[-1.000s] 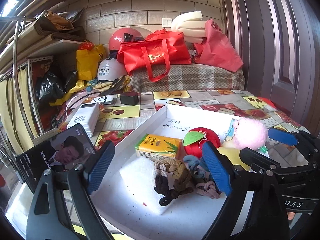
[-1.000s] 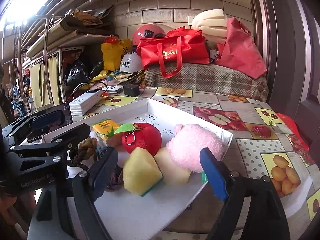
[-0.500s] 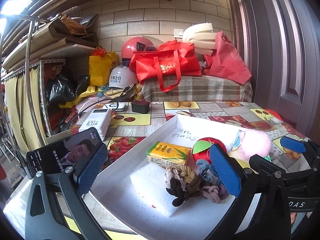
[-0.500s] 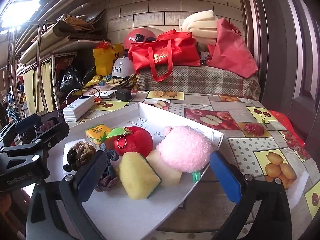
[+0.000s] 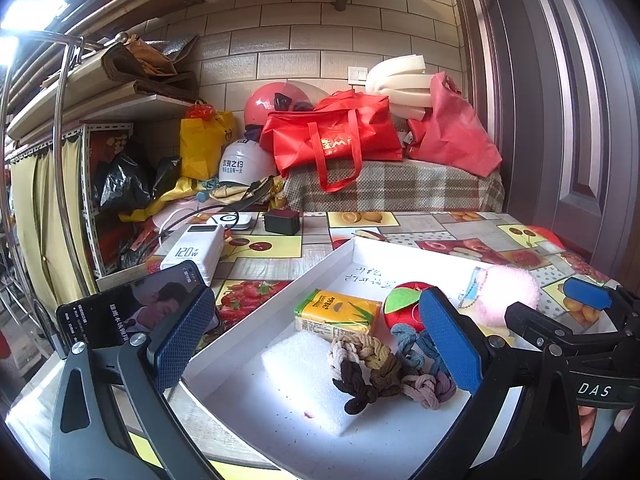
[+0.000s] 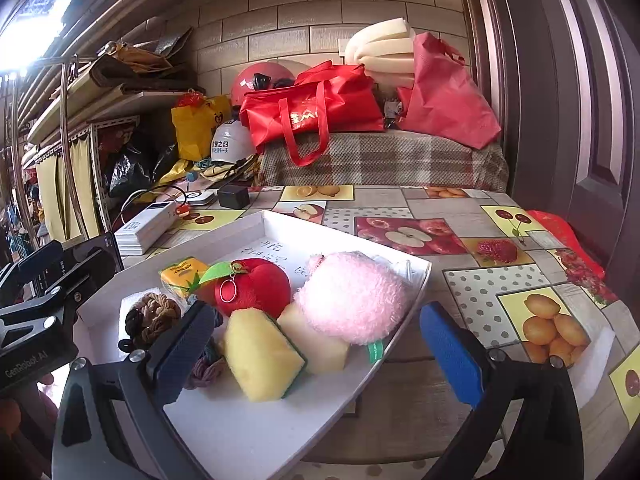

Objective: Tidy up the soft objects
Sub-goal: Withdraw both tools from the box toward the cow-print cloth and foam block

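Observation:
A white tray [image 5: 340, 258] on the table holds the soft things. In the left wrist view a yellow tissue pack [image 5: 336, 314], a white foam sheet [image 5: 304, 376], braided hair ties [image 5: 372, 368] and a red plush apple [image 5: 404, 308] lie in front of my left gripper [image 5: 316, 332], which hangs open just above them with nothing in it. In the right wrist view two yellow sponges [image 6: 260, 356], a pink fluffy ball [image 6: 352, 296] and the apple [image 6: 256, 286] lie ahead of my right gripper [image 6: 316, 328], open and holding nothing.
A phone [image 5: 132, 316] leans at the tray's left, beside a white power bank [image 5: 192, 250] and a black charger [image 5: 282, 222]. Red bags [image 5: 332, 140], helmets and foam pile up at the back. A fruit-print tablecloth [image 6: 500, 240] stretches right of the tray.
Both grippers' jaws have spread wider, the right one more. The left view has tipped up a little, so the tray sits lower in it. The things in the tray have not moved.

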The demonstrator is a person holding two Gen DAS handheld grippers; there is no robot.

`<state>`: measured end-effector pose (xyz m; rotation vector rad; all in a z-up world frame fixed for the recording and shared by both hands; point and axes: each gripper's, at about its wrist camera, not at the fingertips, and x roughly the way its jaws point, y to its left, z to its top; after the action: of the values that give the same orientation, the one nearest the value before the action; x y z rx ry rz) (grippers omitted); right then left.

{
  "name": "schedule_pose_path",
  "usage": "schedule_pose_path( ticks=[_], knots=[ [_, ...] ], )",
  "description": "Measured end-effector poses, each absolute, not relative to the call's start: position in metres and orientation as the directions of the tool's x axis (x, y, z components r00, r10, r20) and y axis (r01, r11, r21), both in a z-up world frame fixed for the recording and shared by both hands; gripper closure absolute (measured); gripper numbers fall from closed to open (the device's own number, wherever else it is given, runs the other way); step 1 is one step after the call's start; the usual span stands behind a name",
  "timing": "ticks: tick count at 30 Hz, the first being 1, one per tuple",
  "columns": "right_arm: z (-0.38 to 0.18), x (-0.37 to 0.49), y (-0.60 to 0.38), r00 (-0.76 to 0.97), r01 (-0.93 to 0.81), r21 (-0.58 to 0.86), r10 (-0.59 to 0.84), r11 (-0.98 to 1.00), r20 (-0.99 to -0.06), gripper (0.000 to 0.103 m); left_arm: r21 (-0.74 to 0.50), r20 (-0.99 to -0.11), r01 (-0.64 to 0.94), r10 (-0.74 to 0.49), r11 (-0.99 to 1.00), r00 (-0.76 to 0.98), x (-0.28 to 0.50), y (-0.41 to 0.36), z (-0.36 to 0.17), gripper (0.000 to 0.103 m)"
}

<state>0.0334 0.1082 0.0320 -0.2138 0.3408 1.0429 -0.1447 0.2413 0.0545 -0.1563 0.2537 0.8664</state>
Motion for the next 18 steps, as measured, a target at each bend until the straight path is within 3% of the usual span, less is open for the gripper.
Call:
schedule_pose_path(
  ticks=[18],
  knots=[
    [0.038, 0.029, 0.079, 0.488, -0.855, 0.037, 0.828, 0.517, -0.277, 0.0, -0.051, -0.266, -0.793, 0.757, 0.607, 0.596, -0.154, 0.237, 0.058, 0.0]
  ],
)
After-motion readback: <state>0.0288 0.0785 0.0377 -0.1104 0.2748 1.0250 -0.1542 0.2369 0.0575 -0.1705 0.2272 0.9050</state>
